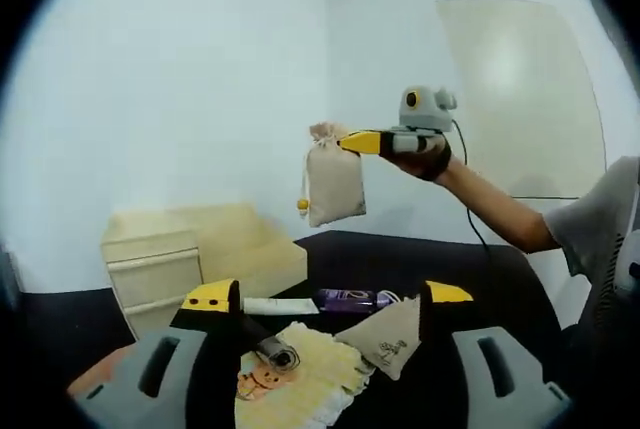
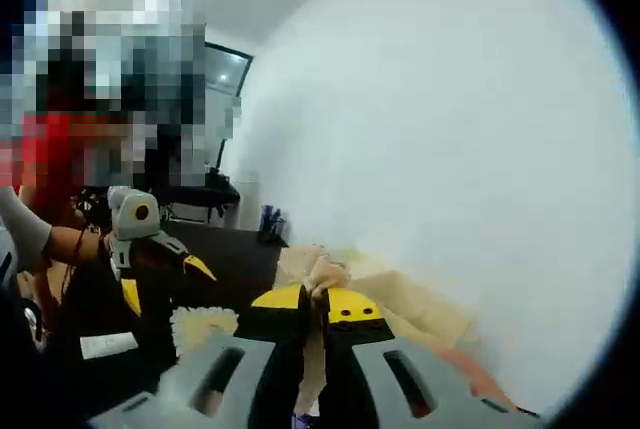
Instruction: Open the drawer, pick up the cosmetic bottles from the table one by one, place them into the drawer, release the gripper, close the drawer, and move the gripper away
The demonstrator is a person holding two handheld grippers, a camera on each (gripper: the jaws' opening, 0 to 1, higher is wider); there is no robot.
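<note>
So the right gripper [image 1: 352,142] was up in the air over the black table [image 1: 420,259], its yellow-tipped jaws pinched tight on the gathered neck of a small beige cloth pouch [image 1: 333,184]. The pouch hung down soft and lumpy, with a drawstring and a little yellow bead dangling off its left side. In the right gripper view the same pouch [image 2: 318,274] bunched up right between the pressed-together jaws.

The left gripper [image 1: 330,299] sat low, jaws spread wide with nothing between them. Past its tips on the table lay a purple cosmetic bottle [image 1: 352,299] on its side, next to a flat white tube [image 1: 280,305]. Closer in was a fuzzy pale-yellow cloth [image 1: 310,374] with a scalloped edge, a dark cylinder [image 1: 270,351] lying on it, an orange cut-out piece [image 1: 262,381], and another beige pouch [image 1: 388,337], this one triangular with a small print.

The boxy cream wooden drawer unit [image 1: 160,264] stood at the table's left end; couldn't tell if a drawer was pulled out.
</note>
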